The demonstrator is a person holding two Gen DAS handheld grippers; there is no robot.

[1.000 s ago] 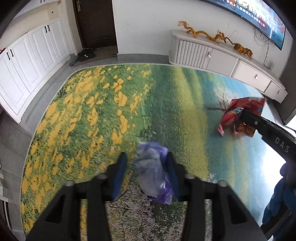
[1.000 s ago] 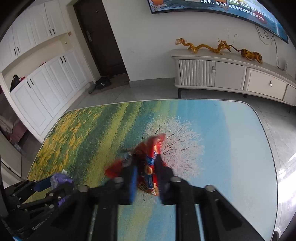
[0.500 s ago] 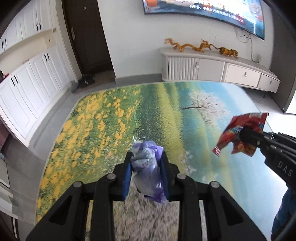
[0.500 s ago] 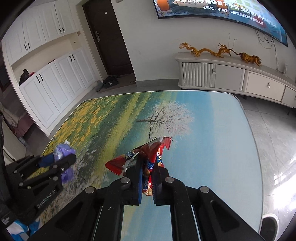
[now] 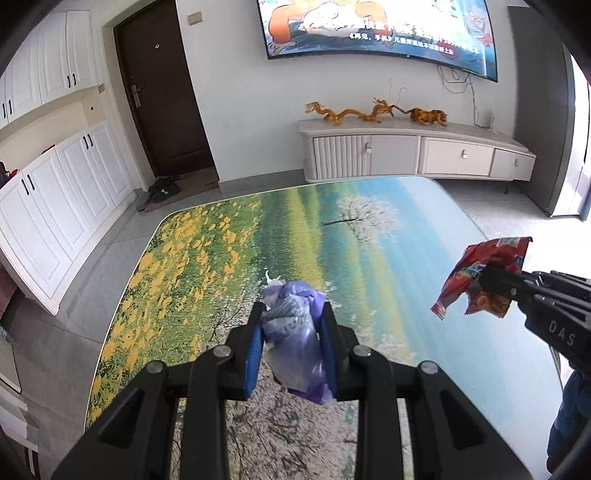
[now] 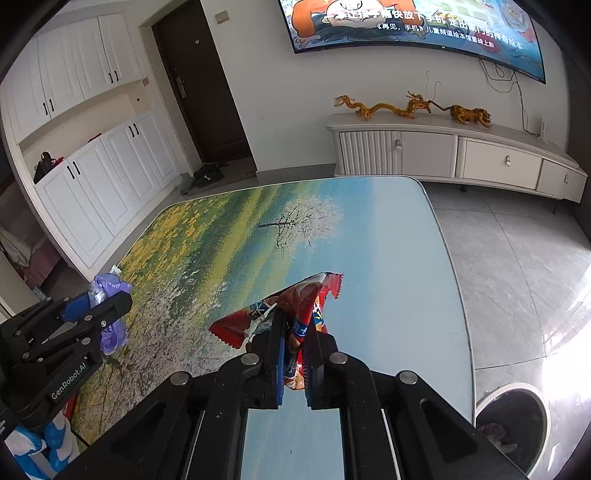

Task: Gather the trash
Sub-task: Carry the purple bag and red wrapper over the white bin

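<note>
Trash up off the table (image 6: pixel 424 229): left gripper (image 5: pixel 291 332) clamps purple bag (image 5: pixel 295 332), right gripper (image 6: pixel 295 350) pinches red wrapper (image 6: pixel 295 306); keep grips tight w/ bin (image 6: pixel 511 424) off the table's near right corner.

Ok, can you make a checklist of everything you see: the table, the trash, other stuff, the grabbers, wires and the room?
Surface: table with a printed landscape picture on top.
Job's things: purple bag and red wrapper, both held above the table; bin on the floor by the table's right corner.
Clutter: nothing seen on the table.
Grippers: left gripper shut on the purple bag; right gripper shut on the red wrapper.
Cables: wires hang below the TV.
Surroundings: white cabinet with dragon figures, dark door, white cupboards.
</note>
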